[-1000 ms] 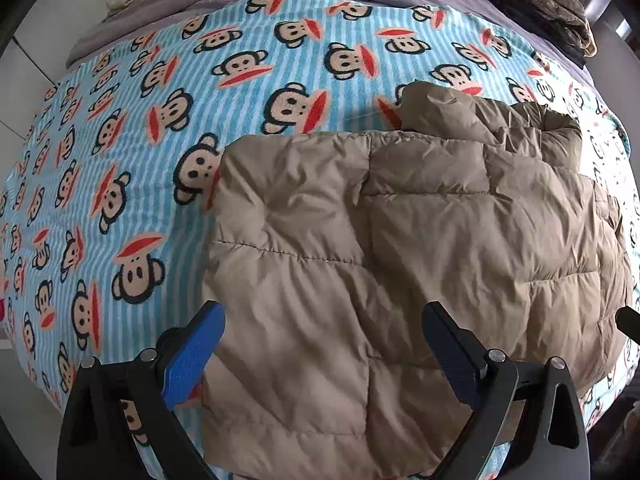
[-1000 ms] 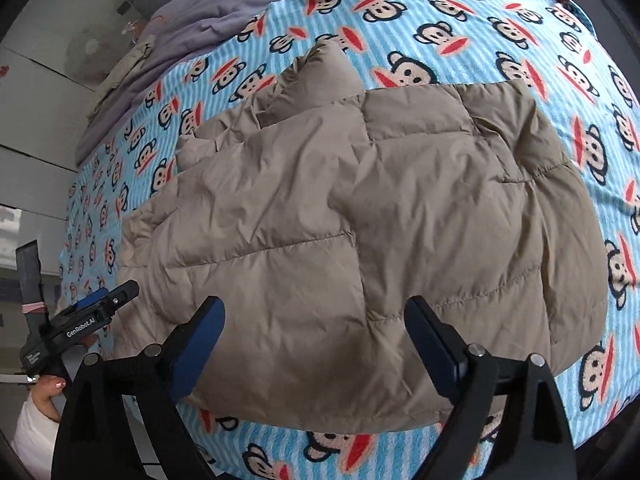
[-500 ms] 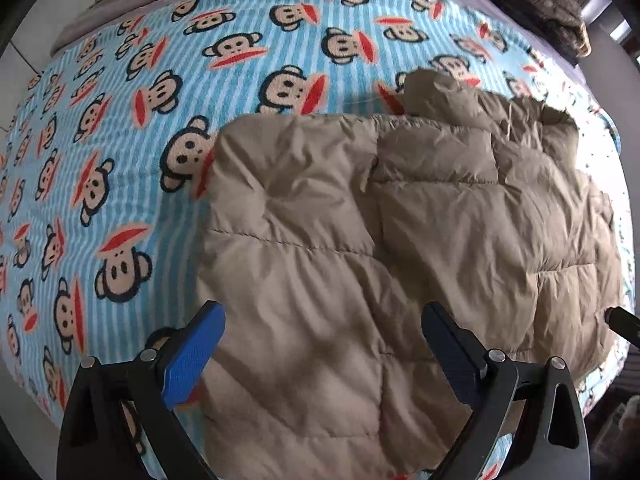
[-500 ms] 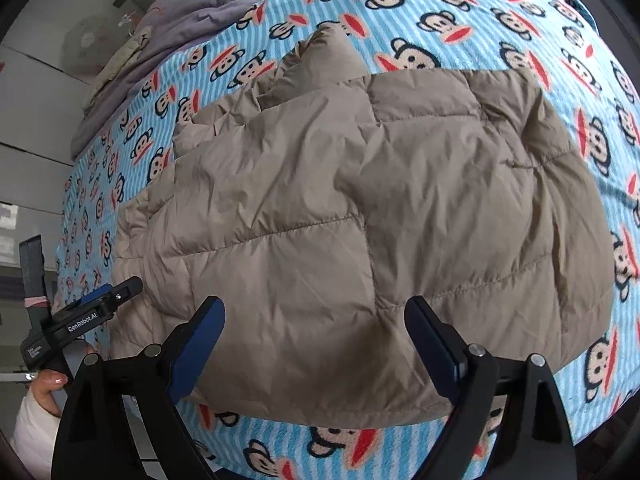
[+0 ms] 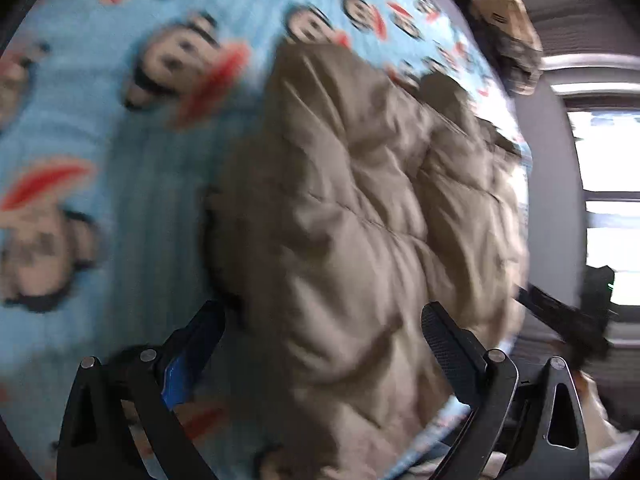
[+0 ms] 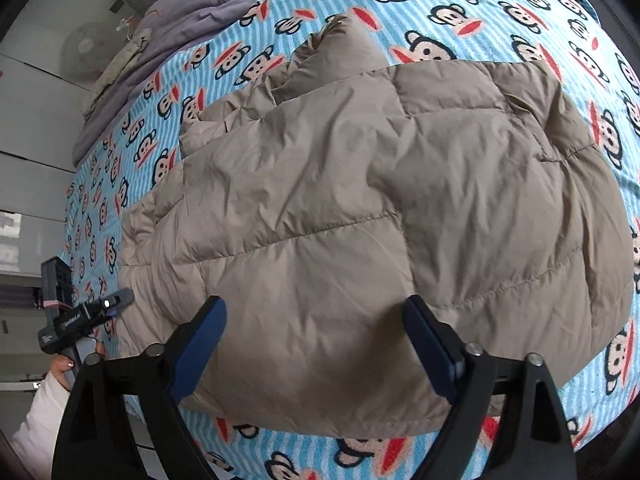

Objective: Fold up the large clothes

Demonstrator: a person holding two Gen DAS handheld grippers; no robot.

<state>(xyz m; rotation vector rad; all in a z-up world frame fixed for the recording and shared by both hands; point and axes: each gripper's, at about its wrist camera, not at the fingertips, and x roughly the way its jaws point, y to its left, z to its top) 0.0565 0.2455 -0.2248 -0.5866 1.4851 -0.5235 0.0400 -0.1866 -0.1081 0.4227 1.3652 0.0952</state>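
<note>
Both grippers, left and right, hovered jaws apart over the puffy khaki down jacket; a shallow pinch risked slipping off.

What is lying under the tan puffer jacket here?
The tan puffer jacket lies on a blue striped monkey-print blanket, which shows all around it. Whatever sits directly beneath the jacket is covered.

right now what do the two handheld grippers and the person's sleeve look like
Both the left gripper and the right gripper have black angular linkage frames with silver pivot screws and two long fingers faced with blue pads. In the right wrist view the left gripper's black body carries small white lettering, too small to read. The sleeve is white.
</note>
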